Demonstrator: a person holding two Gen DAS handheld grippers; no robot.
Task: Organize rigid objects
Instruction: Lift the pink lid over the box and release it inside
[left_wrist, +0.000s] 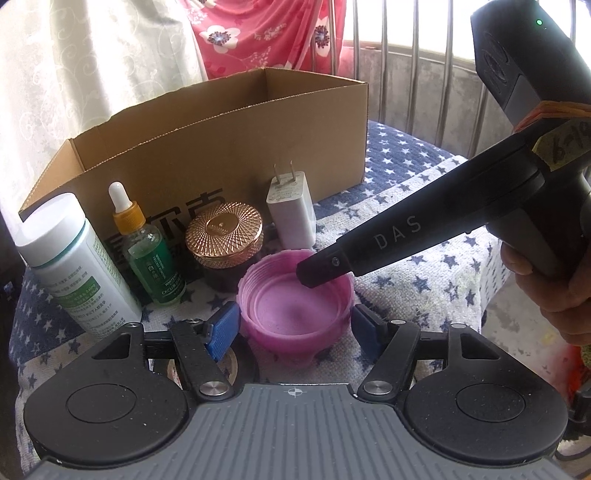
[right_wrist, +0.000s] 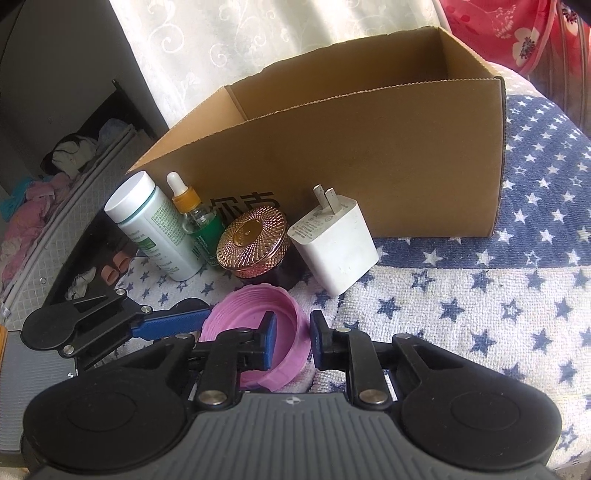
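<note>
A pink screw cap (left_wrist: 295, 299) lies open side up on the star-patterned towel; it also shows in the right wrist view (right_wrist: 258, 325). My left gripper (left_wrist: 293, 328) is open, its blue pads (left_wrist: 223, 330) on either side of the cap. My right gripper (right_wrist: 292, 338) straddles the cap's right wall, one pad inside, one outside, with a gap; its finger (left_wrist: 325, 267) reaches into the cap. Behind stand a white bottle (left_wrist: 74, 262), a green dropper bottle (left_wrist: 153, 254), a rose-gold lidded jar (left_wrist: 223, 236) and a white plug charger (left_wrist: 291, 214).
An open cardboard box (left_wrist: 229, 147) stands behind the row of objects, also in the right wrist view (right_wrist: 369, 155). Curtains and metal bars are behind it. The towel (right_wrist: 480, 314) runs out to the right. A dark shelf with clothes (right_wrist: 66, 155) is at the left.
</note>
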